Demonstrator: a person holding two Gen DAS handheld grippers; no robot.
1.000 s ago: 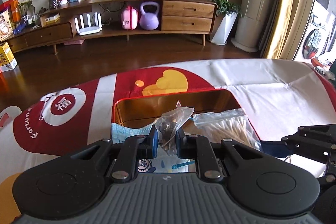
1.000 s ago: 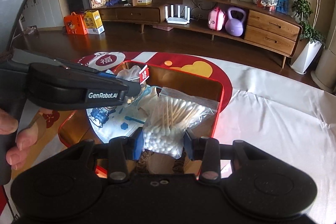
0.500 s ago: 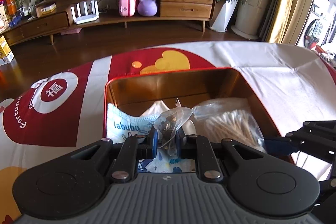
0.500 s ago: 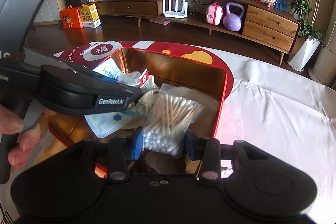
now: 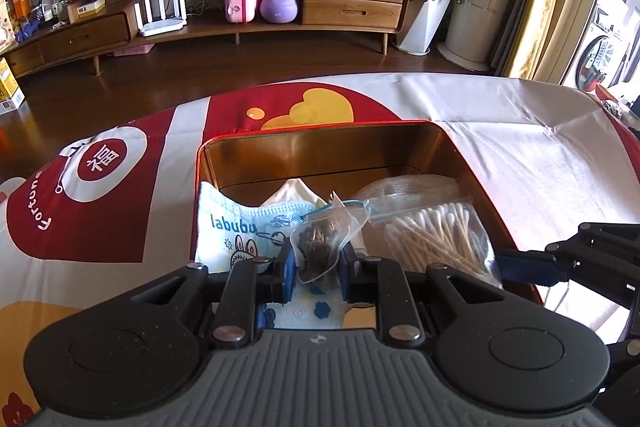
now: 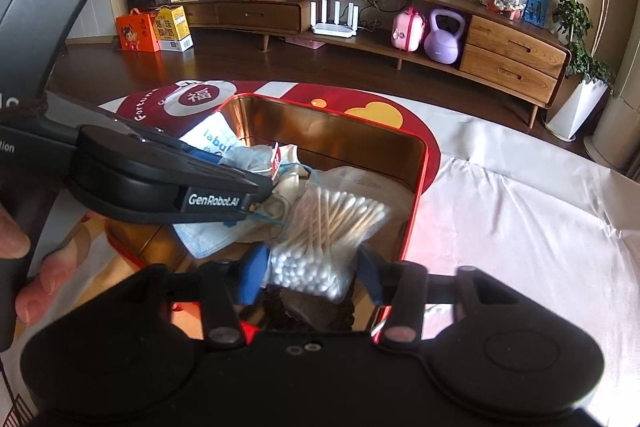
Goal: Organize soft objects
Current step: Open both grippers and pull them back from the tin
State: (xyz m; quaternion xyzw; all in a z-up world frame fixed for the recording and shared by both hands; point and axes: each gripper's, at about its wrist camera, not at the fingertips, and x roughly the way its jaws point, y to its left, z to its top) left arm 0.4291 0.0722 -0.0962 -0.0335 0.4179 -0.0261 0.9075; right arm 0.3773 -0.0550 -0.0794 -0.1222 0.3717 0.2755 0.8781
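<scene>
on a red-and-white tablecloth (image 5: 500,131), the tin (image 5: 320,151) holds both bags. left gripper (image 5: 316,267) and right gripper (image 6: 310,273) have just been widening, seemingly releasing the dried-bits pouch (image 5: 320,247) and cotton-swab bag (image 6: 320,239); light, slippery film, best pinched at the top.

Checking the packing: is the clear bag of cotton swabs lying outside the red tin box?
No, the clear bag of cotton swabs sits inside the red tin box.

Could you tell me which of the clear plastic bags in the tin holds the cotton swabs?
The larger bag of cotton swabs, lying between the right claw. The small pouch at the left claw holds dark brown bits instead.
</scene>
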